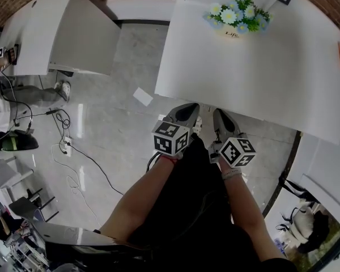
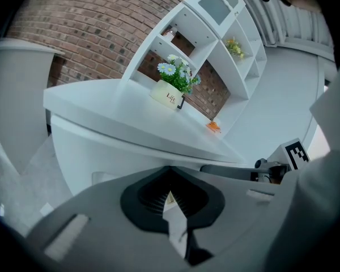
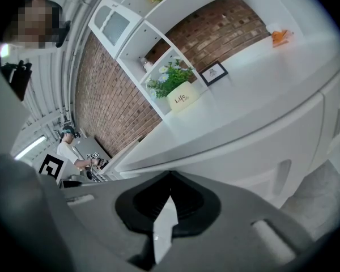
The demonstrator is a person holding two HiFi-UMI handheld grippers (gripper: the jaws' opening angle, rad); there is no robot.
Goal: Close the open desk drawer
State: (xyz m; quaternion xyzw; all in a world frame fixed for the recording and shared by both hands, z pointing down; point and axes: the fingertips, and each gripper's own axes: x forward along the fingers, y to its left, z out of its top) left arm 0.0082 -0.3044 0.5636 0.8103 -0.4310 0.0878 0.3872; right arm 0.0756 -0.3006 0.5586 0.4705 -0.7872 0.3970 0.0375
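Desk point(image 1: 272, 78) with flowerpot point(image 1: 233, 30) on top; left gripper point(image 1: 188, 112) and right gripper point(image 1: 219, 118) side by side near its edge, both closed, empty.

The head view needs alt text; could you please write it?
Seen from above, a person holds the left hand-held gripper and right hand-held gripper side by side, pointing at the front edge of a white desk. A flower pot stands on it.

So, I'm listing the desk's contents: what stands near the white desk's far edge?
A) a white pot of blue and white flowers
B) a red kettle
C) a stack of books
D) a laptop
A: the head view shows a white pot of blue and white flowers on the white desk.
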